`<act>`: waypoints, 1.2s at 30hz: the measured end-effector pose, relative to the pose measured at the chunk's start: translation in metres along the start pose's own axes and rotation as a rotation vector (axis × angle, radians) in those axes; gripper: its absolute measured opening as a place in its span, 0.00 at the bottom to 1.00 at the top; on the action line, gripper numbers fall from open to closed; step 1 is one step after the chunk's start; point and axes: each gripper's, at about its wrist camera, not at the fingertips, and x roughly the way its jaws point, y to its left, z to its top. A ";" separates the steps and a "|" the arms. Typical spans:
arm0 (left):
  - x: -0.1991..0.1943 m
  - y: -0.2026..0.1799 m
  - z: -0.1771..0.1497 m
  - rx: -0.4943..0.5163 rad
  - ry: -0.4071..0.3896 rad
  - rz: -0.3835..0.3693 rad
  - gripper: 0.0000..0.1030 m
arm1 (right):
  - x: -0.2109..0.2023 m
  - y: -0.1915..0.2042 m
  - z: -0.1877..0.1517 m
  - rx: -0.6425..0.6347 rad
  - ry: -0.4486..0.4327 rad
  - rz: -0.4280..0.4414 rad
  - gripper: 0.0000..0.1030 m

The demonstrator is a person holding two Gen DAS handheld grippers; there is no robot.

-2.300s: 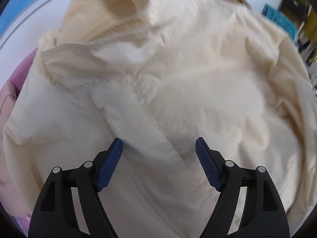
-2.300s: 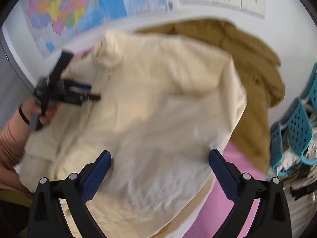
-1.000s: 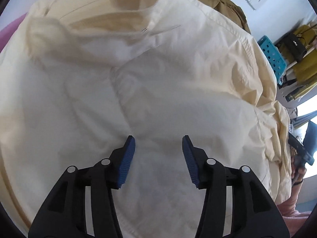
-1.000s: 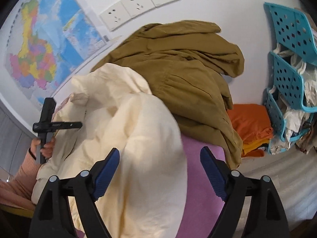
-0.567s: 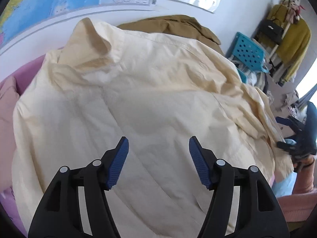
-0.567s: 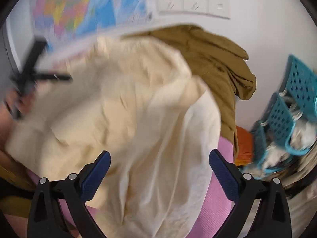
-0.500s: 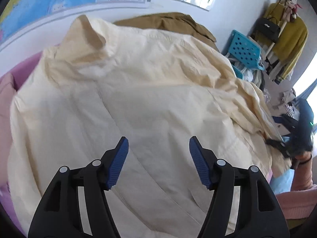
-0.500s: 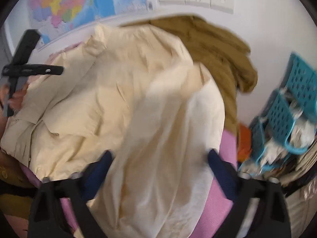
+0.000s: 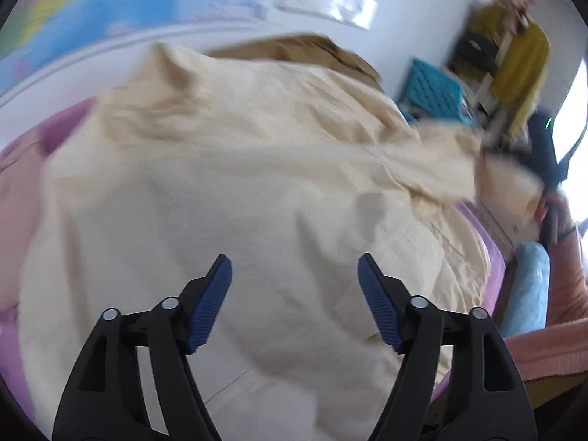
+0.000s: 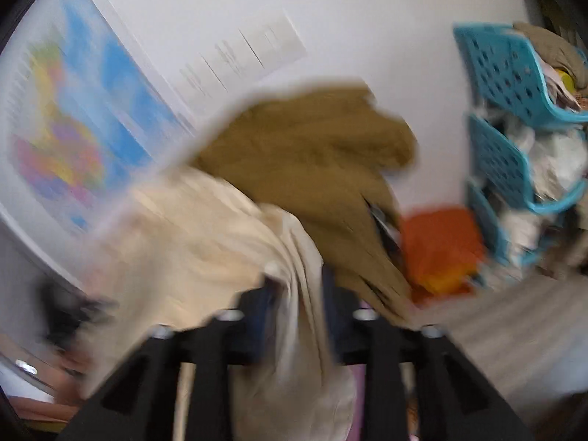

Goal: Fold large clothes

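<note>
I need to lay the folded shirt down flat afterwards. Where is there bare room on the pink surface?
Little. The cream shirt covers most of the pink cover; bare strips show only at its left edge and at right, beside the blue pillow. Behind, the brown garment crowds the wall side. The grey floor by the orange cloth looks open.

A white wall (image 10: 367, 36) holds a bright coloured map poster (image 10: 84, 139) and white plug sockets (image 9: 327, 0). Blue plastic baskets with holes (image 10: 514, 139) stand stacked by the grey striped floor (image 10: 514, 330). A window (image 9: 573, 117) shines bright.
</note>
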 end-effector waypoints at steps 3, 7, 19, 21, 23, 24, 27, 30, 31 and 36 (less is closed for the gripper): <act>-0.039 0.032 -0.014 -0.073 -0.065 0.112 0.77 | 0.019 0.000 -0.017 -0.005 0.064 -0.123 0.51; -0.082 0.085 -0.040 -0.186 -0.094 0.309 0.82 | -0.044 0.035 -0.040 -0.077 -0.150 -0.024 0.78; -0.064 0.145 -0.108 -0.290 0.055 0.223 0.89 | 0.044 0.110 -0.128 -0.233 0.177 0.116 0.94; -0.060 0.141 -0.110 -0.264 0.054 0.229 0.78 | 0.055 0.111 -0.133 -0.190 0.185 0.168 0.77; -0.062 0.142 -0.109 -0.263 0.038 0.212 0.42 | 0.057 0.114 -0.131 -0.168 0.177 0.216 0.26; -0.062 0.142 -0.108 -0.269 0.035 0.219 0.18 | 0.050 0.115 -0.128 -0.146 0.159 0.252 0.22; -0.076 0.150 -0.099 -0.288 -0.011 0.294 0.11 | 0.009 0.116 -0.117 -0.121 0.073 0.333 0.16; -0.087 0.159 -0.092 -0.324 -0.053 0.294 0.13 | -0.030 0.111 -0.110 -0.145 -0.012 0.289 0.15; -0.090 0.161 -0.090 -0.325 -0.064 0.273 0.25 | -0.026 0.106 -0.108 -0.146 0.004 0.242 0.18; -0.082 0.156 -0.065 -0.215 -0.079 0.289 0.75 | -0.002 0.105 -0.099 -0.207 0.145 -0.032 0.51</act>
